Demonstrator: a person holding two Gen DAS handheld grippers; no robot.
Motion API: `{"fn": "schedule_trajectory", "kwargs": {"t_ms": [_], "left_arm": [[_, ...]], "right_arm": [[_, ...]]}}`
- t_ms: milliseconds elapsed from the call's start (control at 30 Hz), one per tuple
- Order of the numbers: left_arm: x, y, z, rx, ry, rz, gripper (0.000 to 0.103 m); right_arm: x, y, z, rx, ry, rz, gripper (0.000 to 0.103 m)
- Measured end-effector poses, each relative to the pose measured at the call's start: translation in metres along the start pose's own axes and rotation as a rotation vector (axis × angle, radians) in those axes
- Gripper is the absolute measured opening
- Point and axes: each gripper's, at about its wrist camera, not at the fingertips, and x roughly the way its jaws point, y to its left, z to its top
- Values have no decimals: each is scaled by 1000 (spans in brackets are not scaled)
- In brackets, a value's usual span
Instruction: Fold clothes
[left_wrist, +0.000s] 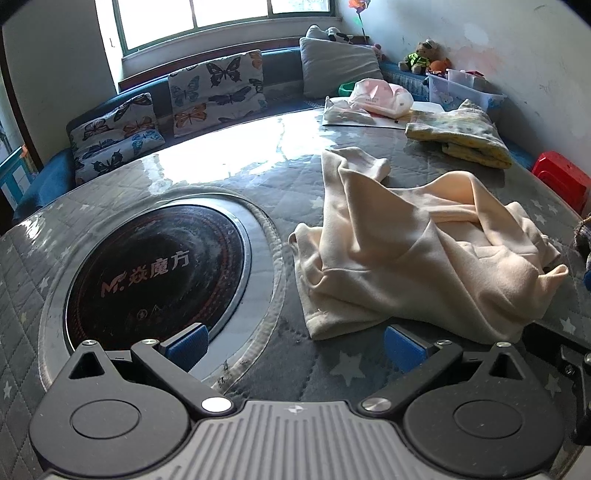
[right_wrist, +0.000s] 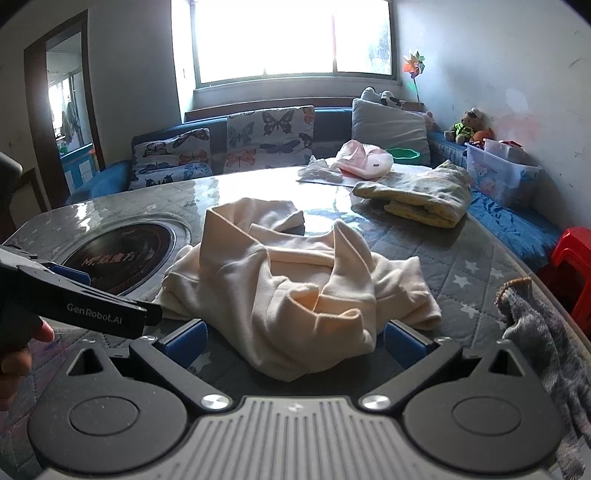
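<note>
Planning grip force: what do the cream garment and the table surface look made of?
Cream garment: seemingly soft matte fleece or brushed knit, judging by thick rounded folds. Table surface: grey quilted star-print fabric, apparently under a clear glossy sheet, given strong window glare.

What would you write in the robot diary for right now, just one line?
step: before grasp | left gripper: open, empty | right gripper: open, empty | cream garment: crumpled, unfolded on table | yellow garment: folded

Bright window (right_wrist: 291, 40) at 12 o'clock above blue sofa (right_wrist: 332, 118) with butterfly cushions (right_wrist: 269, 134); open doorway (right_wrist: 68, 107) at 9 o'clock.
</note>
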Motion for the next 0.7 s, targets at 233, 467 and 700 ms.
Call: {"fn": "schedule_trajectory", "kwargs": {"t_ms": [233,467,700], "left_arm": [[8,-2,6,8,11,6,103],[15,-4,12,12,18,6,103],[20,1,18,4,15,17,103]], "right_arm": [[6,-2,6,-7,-7,-2,103],[14,-2,15,-20,-20,6,103],[25,0,20,-57,-17,3,100]]}}
